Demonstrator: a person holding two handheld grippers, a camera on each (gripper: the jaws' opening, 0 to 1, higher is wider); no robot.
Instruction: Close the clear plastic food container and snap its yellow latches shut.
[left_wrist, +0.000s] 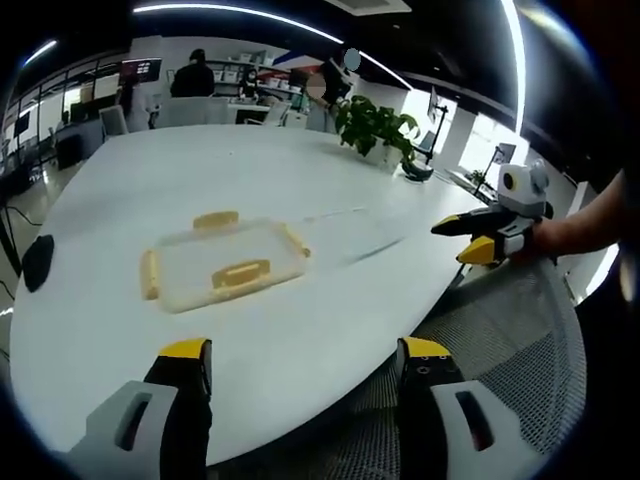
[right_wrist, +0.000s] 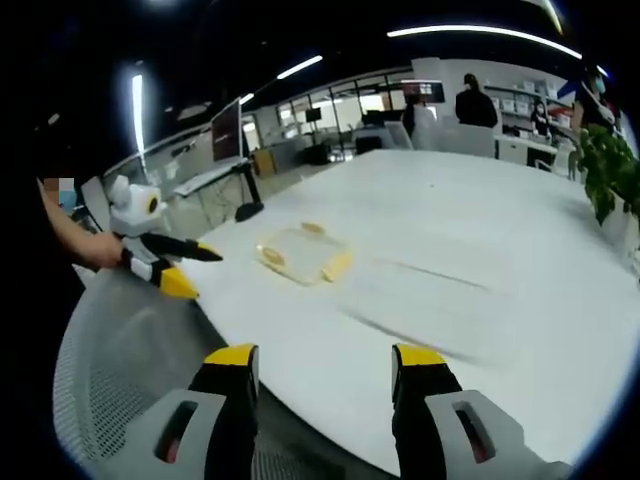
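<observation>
I see the clear plastic food container (left_wrist: 224, 265) with yellow latches (left_wrist: 240, 274) lying on the white table (left_wrist: 130, 180), well apart from both tools. My left gripper (left_wrist: 305, 362) and right gripper (right_wrist: 325, 366) hang spread wide and empty over a mesh chair (left_wrist: 500, 330).

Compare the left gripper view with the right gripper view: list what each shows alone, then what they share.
Left gripper view alone: a dark object at the table's edge, and the right gripper entering from the right, fingers apart. Right gripper view alone: a monitor on a stand, and the left gripper entering from the left. Shared: the white table, the clear container with yellow latches, the potted plant.
</observation>
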